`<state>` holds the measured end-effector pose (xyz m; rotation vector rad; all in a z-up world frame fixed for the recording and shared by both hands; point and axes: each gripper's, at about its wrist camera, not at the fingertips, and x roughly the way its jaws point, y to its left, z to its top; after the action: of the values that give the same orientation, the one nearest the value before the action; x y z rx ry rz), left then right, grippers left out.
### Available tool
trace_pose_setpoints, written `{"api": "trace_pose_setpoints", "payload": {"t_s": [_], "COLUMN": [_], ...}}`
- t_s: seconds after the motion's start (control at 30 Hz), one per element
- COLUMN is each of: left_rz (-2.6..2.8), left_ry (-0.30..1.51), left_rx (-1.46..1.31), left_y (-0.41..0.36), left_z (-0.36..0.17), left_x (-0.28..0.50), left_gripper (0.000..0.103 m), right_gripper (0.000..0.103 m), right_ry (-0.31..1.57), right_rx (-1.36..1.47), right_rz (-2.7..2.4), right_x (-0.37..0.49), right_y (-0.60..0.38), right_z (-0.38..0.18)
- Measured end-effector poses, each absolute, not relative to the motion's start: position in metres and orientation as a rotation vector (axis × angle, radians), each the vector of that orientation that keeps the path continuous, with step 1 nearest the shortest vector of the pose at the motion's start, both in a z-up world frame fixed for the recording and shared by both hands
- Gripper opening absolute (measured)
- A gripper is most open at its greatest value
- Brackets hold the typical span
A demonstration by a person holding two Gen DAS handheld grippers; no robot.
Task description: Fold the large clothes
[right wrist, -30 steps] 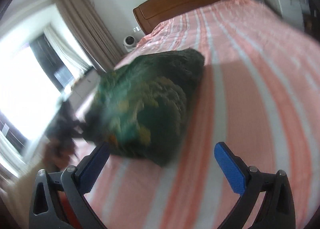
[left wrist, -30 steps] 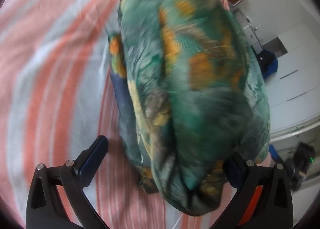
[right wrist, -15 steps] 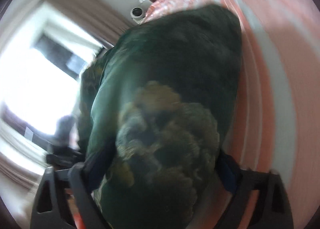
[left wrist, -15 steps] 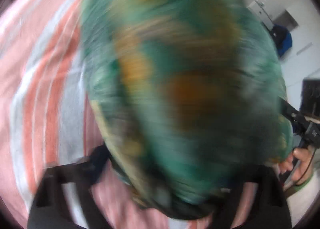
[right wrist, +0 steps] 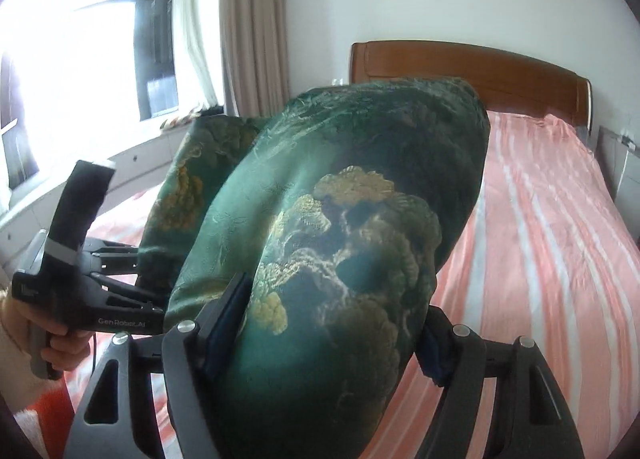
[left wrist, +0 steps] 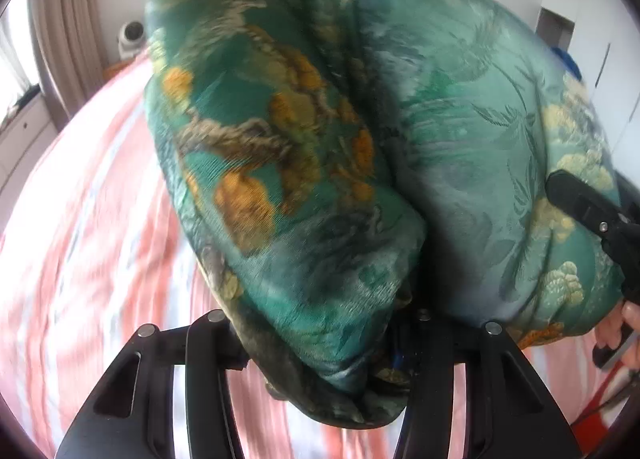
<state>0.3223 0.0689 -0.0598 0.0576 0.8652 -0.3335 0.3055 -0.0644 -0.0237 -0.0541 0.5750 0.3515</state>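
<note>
A bulky folded green garment with orange and gold patterns [left wrist: 304,163] fills both views, lifted above the striped bed; it also shows in the right wrist view [right wrist: 344,251]. My left gripper [left wrist: 320,343] is shut on one thick fold of it, its fingertips hidden by cloth. My right gripper [right wrist: 336,323] is shut on the other fold, with a blue pad [right wrist: 232,311] pressed to the cloth. The left gripper body [right wrist: 92,299] shows at the left of the right wrist view, the right one [left wrist: 592,215] at the right of the left wrist view.
A pink and white striped bed sheet [right wrist: 552,243] lies under the bundle. A wooden headboard [right wrist: 472,67] stands at the far end. A window with curtains [right wrist: 248,19] and white drawers [right wrist: 136,155] are at the left. White cupboards [left wrist: 616,59] stand at the right.
Both grippers moved in onto the bundle from open and closed on it. The bundle has risen off the bed and now stands up between the two grippers.
</note>
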Motion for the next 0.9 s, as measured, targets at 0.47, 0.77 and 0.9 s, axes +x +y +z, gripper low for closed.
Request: {"api": "trace_pose_setpoints", "payload": {"t_s": [0.47,0.77,0.9], "left_rz": [-0.178,-0.040,-0.009], "left_ry": [0.799,0.590,0.561], "left_rx": [0.018,0.175,0.225], "left_y": [0.053,0.055,0.047], "left_z": [-0.067,-0.013,-0.001], "left_x": [0.351,0.236,0.190], "left_gripper": [0.101,0.103,0.103], "right_gripper": [0.102,0.102,0.102], "right_ry": [0.767,0.574,0.491], "right_rx": [0.174,-0.048,-0.063], "right_rz": [0.145,0.092,0.063], "right_x": [0.383,0.274,0.222], "right_y": [-0.149,-0.145,-0.152], "right_z": [-0.067,-0.006,0.010]}}
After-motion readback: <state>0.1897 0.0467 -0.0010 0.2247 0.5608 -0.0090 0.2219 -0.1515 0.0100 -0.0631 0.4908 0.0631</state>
